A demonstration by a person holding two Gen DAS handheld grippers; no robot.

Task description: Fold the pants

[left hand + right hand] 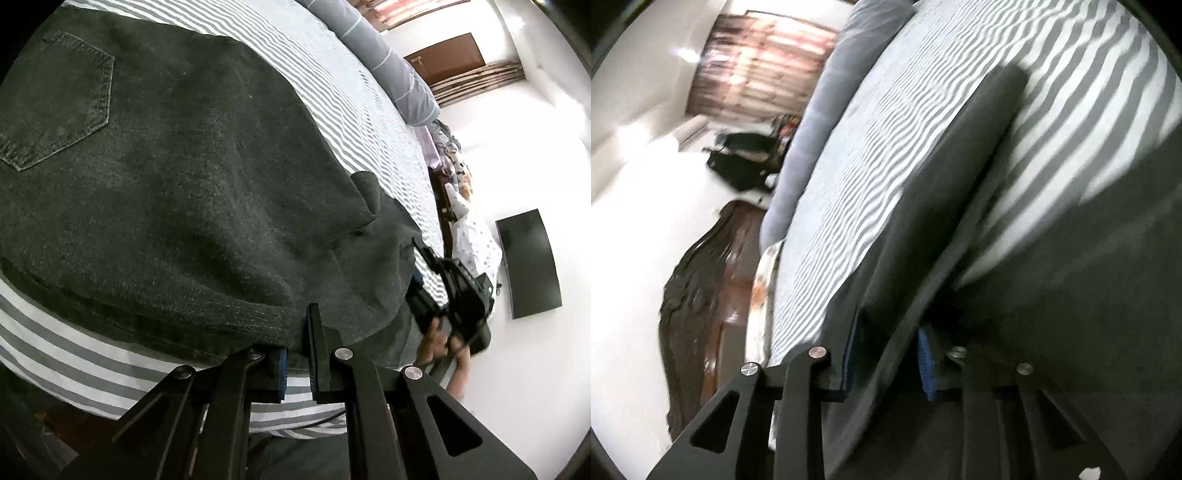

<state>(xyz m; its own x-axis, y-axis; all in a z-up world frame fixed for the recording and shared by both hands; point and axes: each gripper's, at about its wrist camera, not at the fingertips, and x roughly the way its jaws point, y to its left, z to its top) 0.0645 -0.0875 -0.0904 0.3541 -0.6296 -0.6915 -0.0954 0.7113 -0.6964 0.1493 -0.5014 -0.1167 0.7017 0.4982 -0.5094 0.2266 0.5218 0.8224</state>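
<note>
A bed [351, 92], covered by a grey-and-white striped sheet [369, 122], fills most of both views, and a long blue-grey bolster [391, 62] is laid along its far edge. Dark grey denim pants [177, 192] are spread flat over the sheet, seat side up, with a stitched back pocket [55, 99] shown at the upper left of the left wrist view; in the right wrist view one leg [945, 177] is seen stretching away across the stripes, blurred by motion. White walls, a brown door [447, 55] and a dark flat panel [528, 262] are seen beyond the bed. The near edge of the pants is pinched by the left gripper [297, 354], whose jaws are closed tight on a fold of the denim. The right gripper [886, 354] is seen from its own camera with a band of the dark cloth running between its blue pads [925, 362]; the jaws are closed on that fold, though the blur leaves the contact hard to judge. In the left wrist view the same gripper is held at the right-hand corner of the pants by a hand [443, 343].
</note>
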